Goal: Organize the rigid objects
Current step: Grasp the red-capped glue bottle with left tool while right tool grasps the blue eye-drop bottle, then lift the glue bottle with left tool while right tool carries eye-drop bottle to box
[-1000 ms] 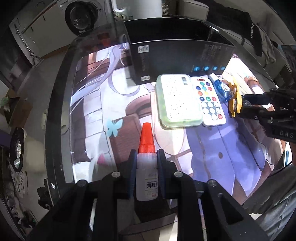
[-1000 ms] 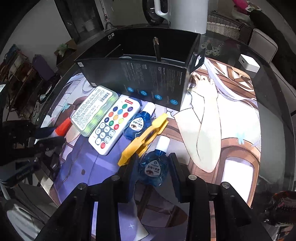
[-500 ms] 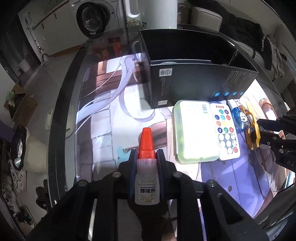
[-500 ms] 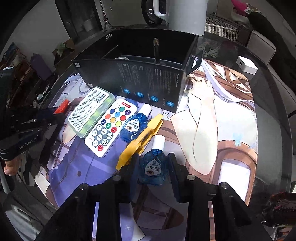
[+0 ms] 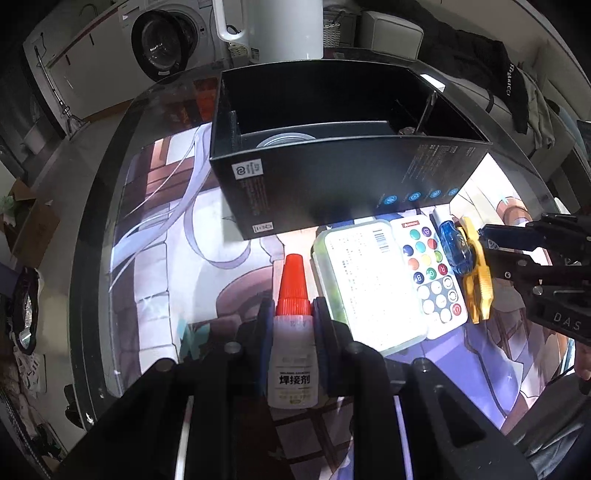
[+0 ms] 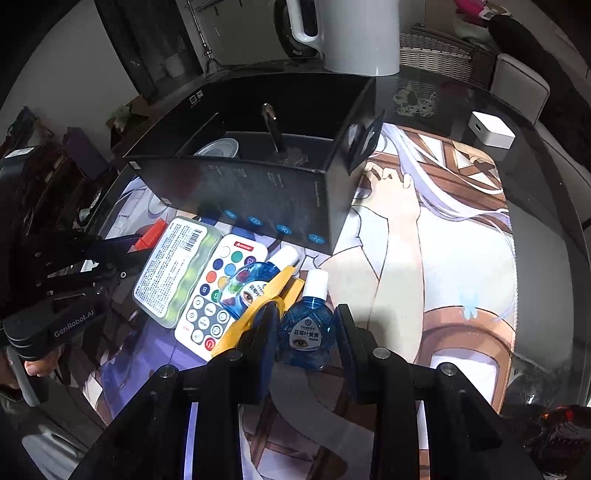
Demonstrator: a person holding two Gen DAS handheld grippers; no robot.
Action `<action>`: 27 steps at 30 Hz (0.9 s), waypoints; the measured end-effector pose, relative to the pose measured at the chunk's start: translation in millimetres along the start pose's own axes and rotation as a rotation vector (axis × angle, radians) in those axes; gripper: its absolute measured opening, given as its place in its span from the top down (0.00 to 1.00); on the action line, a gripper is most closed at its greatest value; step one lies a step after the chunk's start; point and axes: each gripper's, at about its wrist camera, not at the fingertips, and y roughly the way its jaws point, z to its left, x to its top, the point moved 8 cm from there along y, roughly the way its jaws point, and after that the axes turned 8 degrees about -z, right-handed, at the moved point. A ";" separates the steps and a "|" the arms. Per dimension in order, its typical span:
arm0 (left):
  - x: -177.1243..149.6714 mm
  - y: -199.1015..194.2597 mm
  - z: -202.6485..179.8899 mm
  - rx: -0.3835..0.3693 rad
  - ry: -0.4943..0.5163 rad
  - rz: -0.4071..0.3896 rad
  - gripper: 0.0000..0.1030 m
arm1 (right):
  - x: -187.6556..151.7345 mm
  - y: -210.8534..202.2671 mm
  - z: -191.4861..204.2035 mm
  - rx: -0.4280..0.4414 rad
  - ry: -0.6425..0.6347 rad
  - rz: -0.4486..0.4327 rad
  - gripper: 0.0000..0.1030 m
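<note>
Right wrist: two eye-drop bottles, right claw point(image 6: 304, 328) pinching one point(image 6: 306, 328); left claw point(image 5: 293, 326) pinching one glue bottle point(image 5: 293, 354).

White kettle point(image 6: 360, 35), washer point(image 5: 162, 38), basket point(image 6: 437, 46).

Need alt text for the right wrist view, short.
Right gripper jaws bracket a blue eye-drop bottle on a printed mat. Left of it lie yellow tweezers, a second blue bottle, a remote and a green case, before an open black box.
</note>
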 end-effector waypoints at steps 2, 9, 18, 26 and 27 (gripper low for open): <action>-3.7 -2.8 2.2 0.012 -0.004 -0.002 0.79 | -1.4 -0.3 0.9 -0.025 -0.024 0.003 0.70; -15.3 -8.8 2.4 0.001 -0.005 0.022 0.75 | -7.6 -1.6 2.0 -0.055 -0.054 0.017 0.70; -11.0 -18.5 2.5 0.008 -0.004 -0.016 0.77 | -4.6 -8.5 1.0 -0.070 -0.029 -0.007 0.70; 21.1 -67.8 -1.5 0.035 0.037 -0.241 0.84 | 20.4 -45.6 6.0 -0.070 -0.032 -0.180 0.70; 25.0 -73.3 -1.2 0.032 0.036 -0.262 0.85 | 24.8 -52.1 8.4 -0.067 -0.036 -0.212 0.70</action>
